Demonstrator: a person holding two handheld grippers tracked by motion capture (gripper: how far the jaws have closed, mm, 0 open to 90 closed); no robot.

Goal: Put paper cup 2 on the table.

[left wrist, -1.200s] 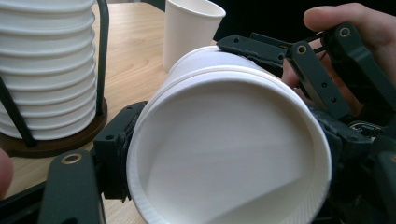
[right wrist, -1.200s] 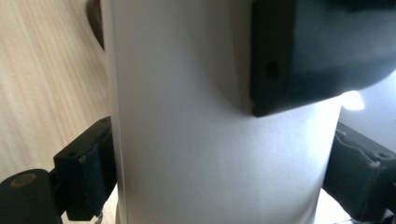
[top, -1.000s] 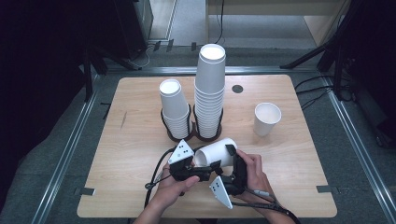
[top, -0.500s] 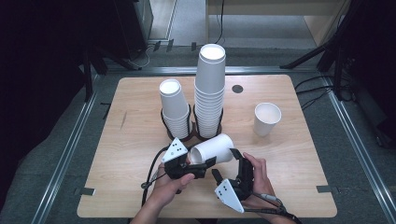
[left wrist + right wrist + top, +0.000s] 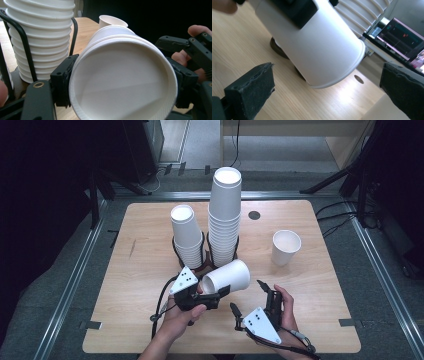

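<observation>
Paper cup (image 5: 227,277), white and smooth-walled, lies on its side above the table, pinched at its rim by the left gripper (image 5: 212,295). Right gripper (image 5: 247,297), jaws just spread wide with nothing between them, hovers just beside it. Pale wooden table (image 5: 145,255) carries two ribbed cup stacks (image 5: 223,220); dark room surrounds.

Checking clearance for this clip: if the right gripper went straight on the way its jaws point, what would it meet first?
Probably the white paper cup lying sideways in the left gripper; it sits ahead of the right gripper, whose jaws stand open. Depth is unclear.

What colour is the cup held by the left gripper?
White; the cup shows best in the high view.
</observation>
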